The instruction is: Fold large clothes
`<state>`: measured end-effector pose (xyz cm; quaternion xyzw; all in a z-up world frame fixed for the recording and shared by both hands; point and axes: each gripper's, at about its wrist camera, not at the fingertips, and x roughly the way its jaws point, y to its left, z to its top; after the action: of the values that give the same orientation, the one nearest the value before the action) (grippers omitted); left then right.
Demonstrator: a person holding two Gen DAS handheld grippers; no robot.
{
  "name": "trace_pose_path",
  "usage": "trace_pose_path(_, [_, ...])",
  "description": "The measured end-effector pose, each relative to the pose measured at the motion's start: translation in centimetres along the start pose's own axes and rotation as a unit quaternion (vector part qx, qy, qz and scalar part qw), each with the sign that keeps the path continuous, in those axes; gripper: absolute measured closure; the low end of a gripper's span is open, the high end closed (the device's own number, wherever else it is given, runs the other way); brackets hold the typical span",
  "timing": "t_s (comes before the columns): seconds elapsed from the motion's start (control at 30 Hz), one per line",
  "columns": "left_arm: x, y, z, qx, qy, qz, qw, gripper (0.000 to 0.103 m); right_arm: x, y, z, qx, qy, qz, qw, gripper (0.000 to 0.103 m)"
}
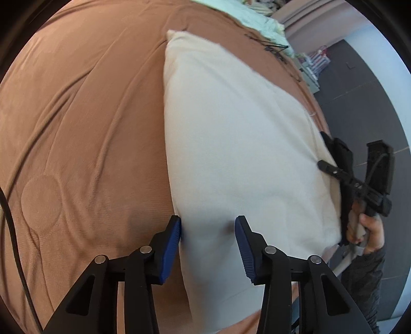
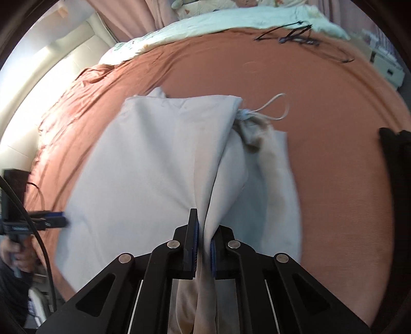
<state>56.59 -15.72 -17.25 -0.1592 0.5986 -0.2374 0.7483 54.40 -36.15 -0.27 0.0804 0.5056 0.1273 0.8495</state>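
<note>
Rust-brown bedding (image 2: 334,128) covered the bed, with a pale green quilt (image 2: 205,23) bunched at its far end. On it lay the cream garment (image 2: 154,159), drawstring (image 2: 277,108) trailing. The right gripper (image 2: 204,246) had pinched a gathered fold of the cloth tight. The left gripper (image 1: 208,246) stood part open, its blue pads (image 1: 172,246) astride the garment's near edge, not clamped.

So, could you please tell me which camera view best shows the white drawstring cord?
The right wrist view: the looped white drawstring cord lies clearly on the rust-orange bedspread. In the left wrist view I cannot make it out.
</note>
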Motion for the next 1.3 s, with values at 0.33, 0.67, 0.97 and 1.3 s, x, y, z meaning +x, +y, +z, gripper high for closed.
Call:
trace_pose_path(0.33, [1.4,-2.1,0.8,0.016,0.001,0.000,0.9999,0.056,-0.8,-1.7,-2.5,0.029,-0.018,-0.051,0.998,0.101])
trace_pose_path(0.67, [4.1,-2.3,0.8,0.006,0.020,-0.002,0.9998,0.055,-1.3,-3.0,-5.1,0.072,-0.014,-0.038,0.997,0.101])
trace_pose_path(0.97, [2.9,-1.9,2.1,0.013,0.003,0.012,0.9998,0.043,-3.4,-4.9,-3.9,0.122,-0.046,0.030,0.991,0.026])
trace_pose_path(1.3, [4.0,0.2,6.7,-0.020,-0.022,-0.005,0.9996,0.042,2.6,-9.1,-2.7,0.165,0.027,0.146,0.975,0.026])
